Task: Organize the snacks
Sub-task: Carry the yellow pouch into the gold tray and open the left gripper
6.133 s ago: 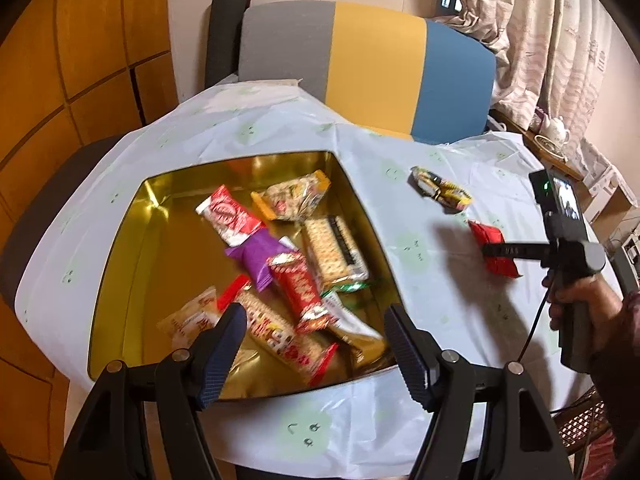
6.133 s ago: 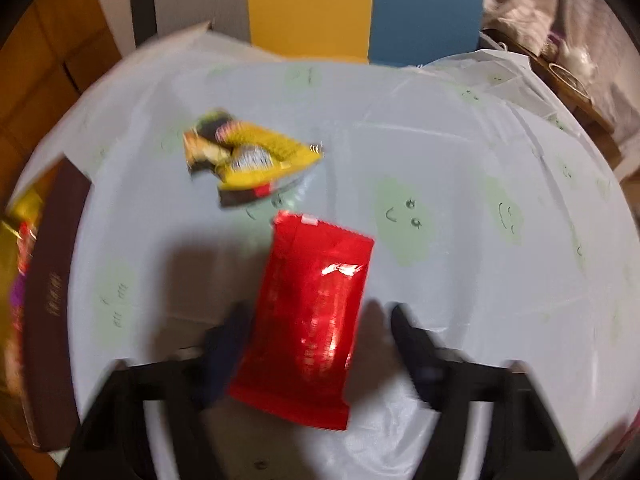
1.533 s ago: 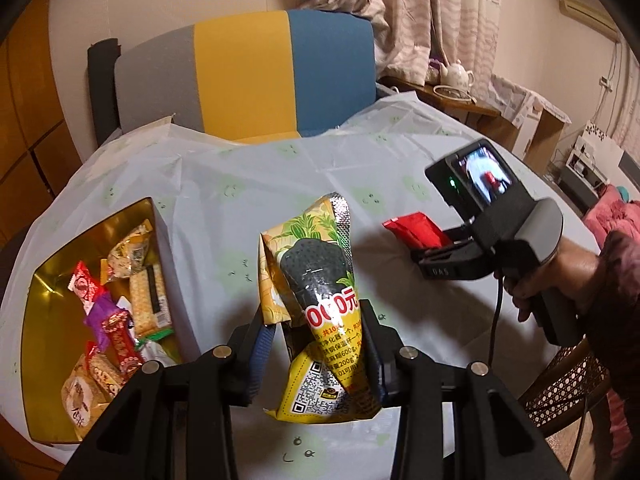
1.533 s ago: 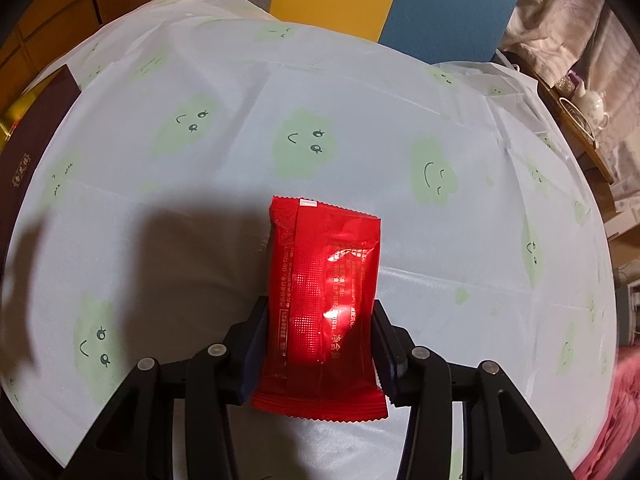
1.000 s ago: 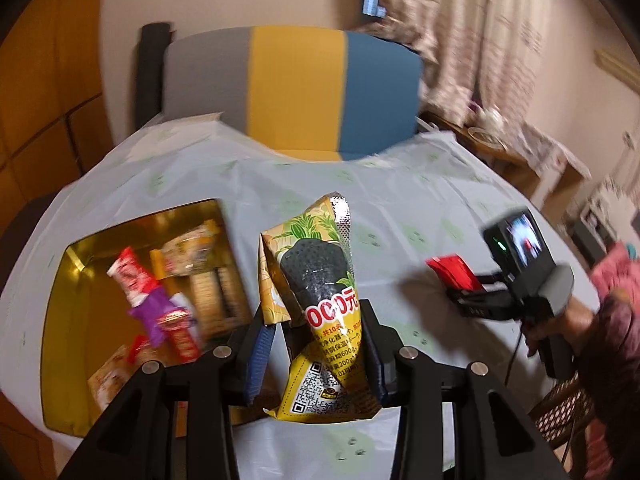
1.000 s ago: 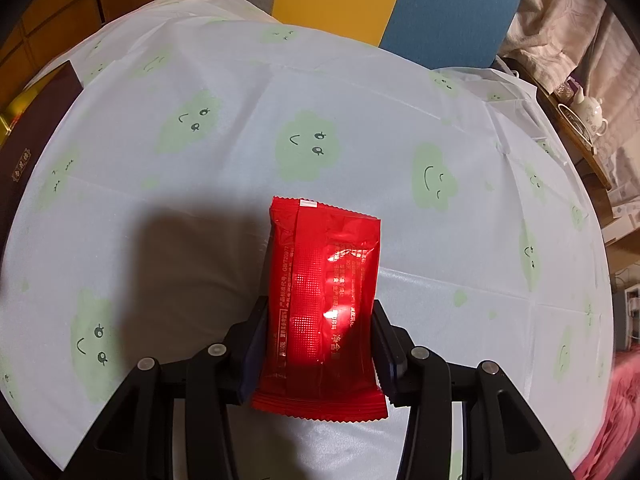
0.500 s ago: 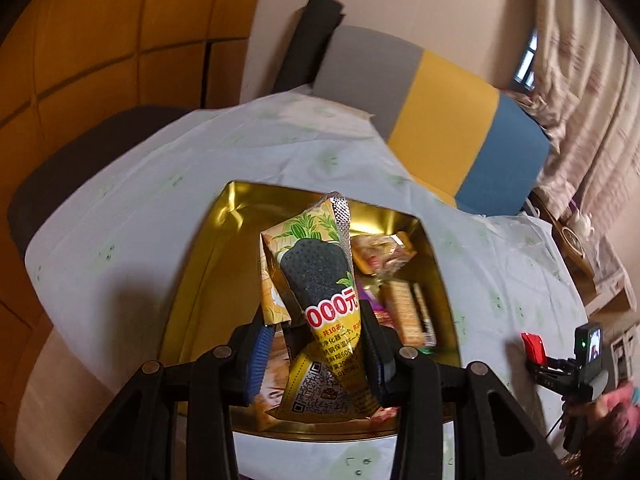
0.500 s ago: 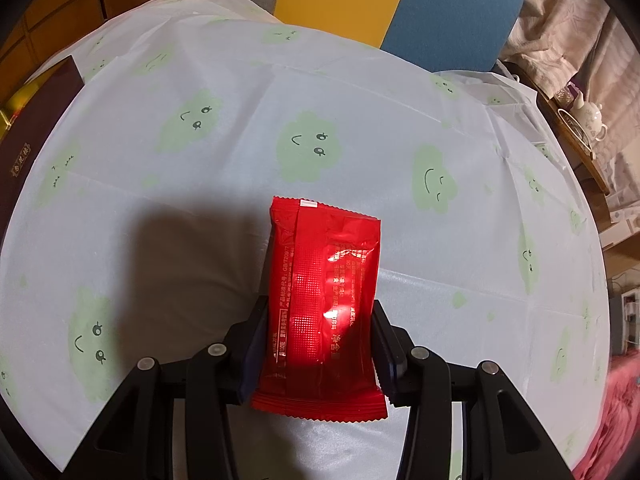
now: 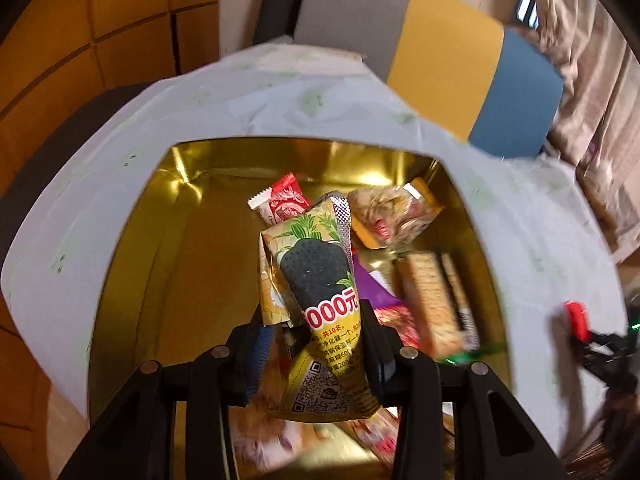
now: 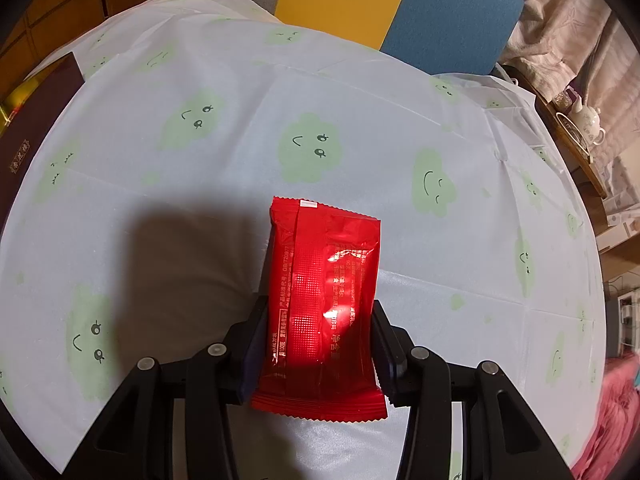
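My left gripper (image 9: 316, 344) is shut on a yellow snack packet (image 9: 320, 300) and holds it over the gold tin box (image 9: 132, 248), which has several wrapped snacks in it. My right gripper (image 10: 320, 344) is shut on a red snack packet (image 10: 324, 300) and holds it above the tablecloth. The right gripper with the red packet (image 9: 576, 318) also shows at the far right of the left wrist view. The dark side of the box (image 10: 28, 120) shows at the left edge of the right wrist view.
A round table with a white cloth (image 10: 312, 148) printed with green faces. A grey, yellow and blue chair (image 9: 432, 44) stands behind the table. A side table with a teapot (image 10: 586, 120) and curtains are at the right.
My left gripper has carried the yellow packet leftward from over the cloth to over the gold box and come lower. My right gripper has kept the red packet nearly still.
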`<state>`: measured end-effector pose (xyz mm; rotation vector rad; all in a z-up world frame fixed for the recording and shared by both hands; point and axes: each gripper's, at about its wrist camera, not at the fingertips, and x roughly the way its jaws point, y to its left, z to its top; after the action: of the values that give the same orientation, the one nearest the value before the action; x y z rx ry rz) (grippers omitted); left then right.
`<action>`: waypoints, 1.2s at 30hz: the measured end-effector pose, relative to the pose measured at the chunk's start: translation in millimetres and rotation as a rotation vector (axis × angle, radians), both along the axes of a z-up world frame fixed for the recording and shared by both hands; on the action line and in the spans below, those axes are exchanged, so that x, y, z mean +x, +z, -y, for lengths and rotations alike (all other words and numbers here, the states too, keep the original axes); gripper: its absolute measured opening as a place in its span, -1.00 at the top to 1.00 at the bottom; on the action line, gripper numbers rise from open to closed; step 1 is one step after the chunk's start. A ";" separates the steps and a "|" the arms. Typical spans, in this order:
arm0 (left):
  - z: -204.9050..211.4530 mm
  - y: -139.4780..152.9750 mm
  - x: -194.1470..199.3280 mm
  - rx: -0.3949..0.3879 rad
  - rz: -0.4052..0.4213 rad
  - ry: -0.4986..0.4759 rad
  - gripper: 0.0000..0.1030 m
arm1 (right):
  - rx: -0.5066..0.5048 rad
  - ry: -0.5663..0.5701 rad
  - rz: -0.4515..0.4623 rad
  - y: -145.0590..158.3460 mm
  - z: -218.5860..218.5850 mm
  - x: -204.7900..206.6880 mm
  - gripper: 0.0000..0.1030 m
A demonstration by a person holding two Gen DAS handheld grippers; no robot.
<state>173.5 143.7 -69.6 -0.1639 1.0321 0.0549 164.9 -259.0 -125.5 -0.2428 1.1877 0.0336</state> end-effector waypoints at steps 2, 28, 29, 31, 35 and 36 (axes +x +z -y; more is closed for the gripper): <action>-3.5 -10.5 5.7 0.015 -0.054 0.036 0.14 | 0.000 0.000 0.000 0.0 0.1 0.1 0.09; 16.6 55.3 -67.1 0.091 0.180 0.053 -0.07 | -0.025 -0.008 0.019 0.1 -7.1 -6.0 0.13; 18.3 56.5 -69.9 0.092 0.185 0.048 -0.07 | -0.023 -0.013 0.020 0.1 -7.2 -6.6 0.13; 20.4 57.7 -75.0 0.090 0.189 0.033 -0.07 | -0.024 -0.020 0.021 0.2 -7.8 -7.4 0.13; 22.5 56.7 -80.4 0.071 0.185 0.023 -0.07 | -0.025 -0.037 0.024 0.7 -8.0 -8.6 0.14; 22.7 56.1 -81.1 0.071 0.184 0.022 -0.07 | -0.021 -0.043 0.024 1.0 -7.7 -8.9 0.13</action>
<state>92.4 121.0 -13.5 -0.1136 0.8440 0.0941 155.9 -251.3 -124.6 -0.2354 1.1699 -0.0197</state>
